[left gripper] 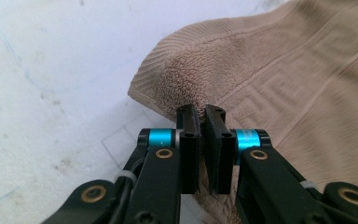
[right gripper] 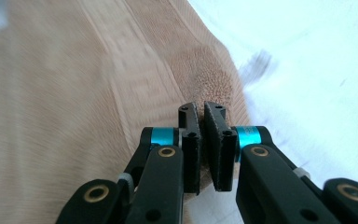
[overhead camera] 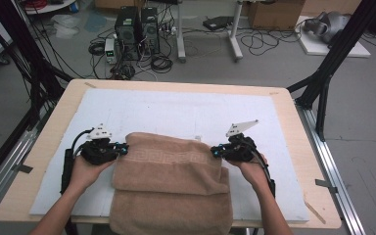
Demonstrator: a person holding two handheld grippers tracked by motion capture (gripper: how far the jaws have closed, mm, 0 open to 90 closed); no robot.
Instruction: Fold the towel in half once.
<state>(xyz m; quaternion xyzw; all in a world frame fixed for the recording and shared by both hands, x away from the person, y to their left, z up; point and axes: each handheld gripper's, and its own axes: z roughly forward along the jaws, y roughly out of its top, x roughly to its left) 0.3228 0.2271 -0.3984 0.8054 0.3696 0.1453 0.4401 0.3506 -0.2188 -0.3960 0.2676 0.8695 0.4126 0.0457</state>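
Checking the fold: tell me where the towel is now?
High view: the tan towel lies folded at the table's near edge, centred between both tools, overhanging toward the person.

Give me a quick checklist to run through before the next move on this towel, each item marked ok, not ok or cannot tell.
1. Left gripper clamped on the towel at its far left corner: ok, jaws pinch the cloth.
2. Right gripper clamped on the far right corner: ok, cloth sits between the closed jaws.
3. Both grips level with each other: ok in the high view.
4. How many layers each grip holds: cannot tell.
5. White mat beyond the towel free for spreading or folding: ok.
6. Near edge of the towel on the table: not ok, it hangs over the front edge.
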